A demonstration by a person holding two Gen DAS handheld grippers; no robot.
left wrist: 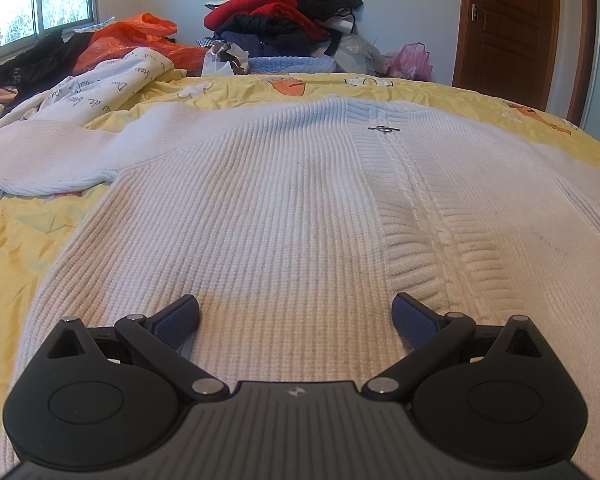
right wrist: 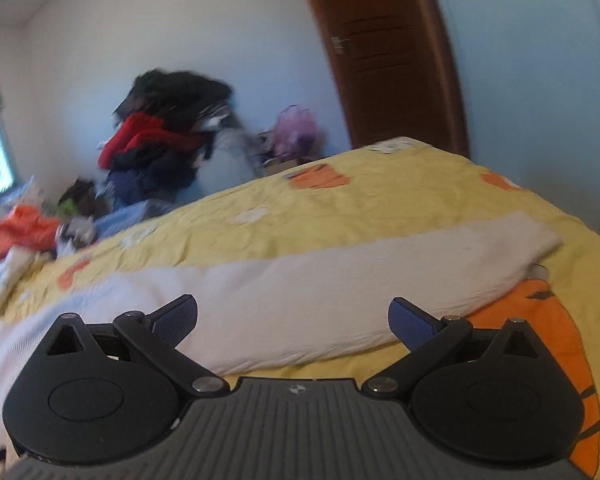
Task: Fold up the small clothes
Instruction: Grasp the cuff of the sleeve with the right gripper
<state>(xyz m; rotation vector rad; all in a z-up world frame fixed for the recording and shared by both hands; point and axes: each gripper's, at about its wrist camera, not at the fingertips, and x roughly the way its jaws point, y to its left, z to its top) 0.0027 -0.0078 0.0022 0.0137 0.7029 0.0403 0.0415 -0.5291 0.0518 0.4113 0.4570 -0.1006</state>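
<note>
A white ribbed knit sweater (left wrist: 284, 208) lies flat on the yellow bedspread (left wrist: 16, 248), collar away from me, with a cable stripe and a small metal clasp (left wrist: 384, 129) near the collar. Its left sleeve (left wrist: 40, 160) stretches out to the left. My left gripper (left wrist: 296, 312) is open, low over the sweater's hem. In the right wrist view the sweater's right sleeve (right wrist: 340, 292) lies stretched across the bedspread (right wrist: 380, 208). My right gripper (right wrist: 292, 316) is open just above that sleeve, holding nothing.
A tall pile of red, black and navy clothes (left wrist: 284, 12) stands at the far wall. An orange bag (left wrist: 140, 40) and a white printed cloth (left wrist: 112, 80) lie at the bed's far left. A wooden door (left wrist: 512, 28) is at the far right.
</note>
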